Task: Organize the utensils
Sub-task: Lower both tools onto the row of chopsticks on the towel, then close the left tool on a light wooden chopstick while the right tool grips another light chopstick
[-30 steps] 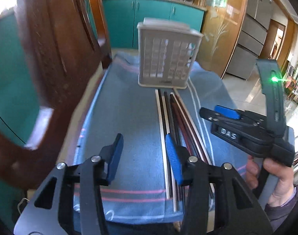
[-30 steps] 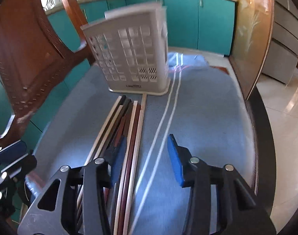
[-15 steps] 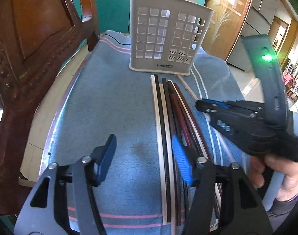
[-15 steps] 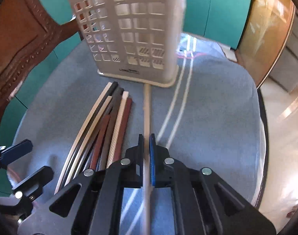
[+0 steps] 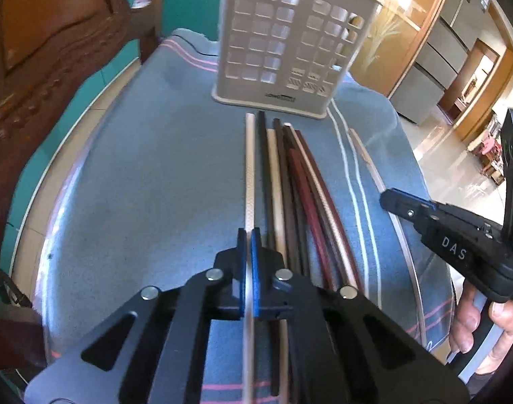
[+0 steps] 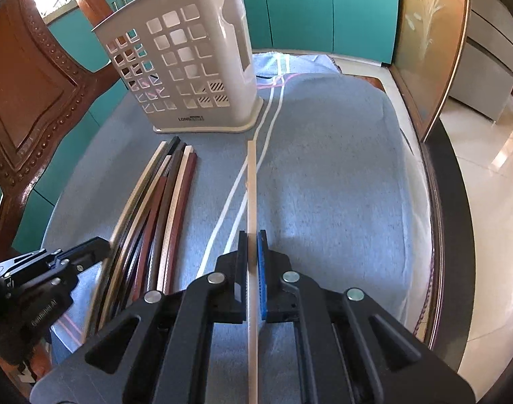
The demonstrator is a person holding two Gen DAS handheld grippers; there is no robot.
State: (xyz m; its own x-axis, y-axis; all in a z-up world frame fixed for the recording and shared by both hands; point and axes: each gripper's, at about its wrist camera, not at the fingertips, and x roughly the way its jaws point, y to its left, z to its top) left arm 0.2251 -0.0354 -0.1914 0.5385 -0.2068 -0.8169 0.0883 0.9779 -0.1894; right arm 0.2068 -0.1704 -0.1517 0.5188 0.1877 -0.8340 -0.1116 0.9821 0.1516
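Left gripper is clamped on a pale chopstick; right gripper pinches another stick, holder ahead.

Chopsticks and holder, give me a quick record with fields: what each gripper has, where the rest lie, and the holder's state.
left gripper: jaws shut on a pale chopstick at the left edge of the bundle
right gripper: jaws shut on a separate light chopstick, apart from the bundle
remaining chopsticks: lying side by side on the blue cloth
utensil holder: upright on the cloth, beyond the chopstick tips
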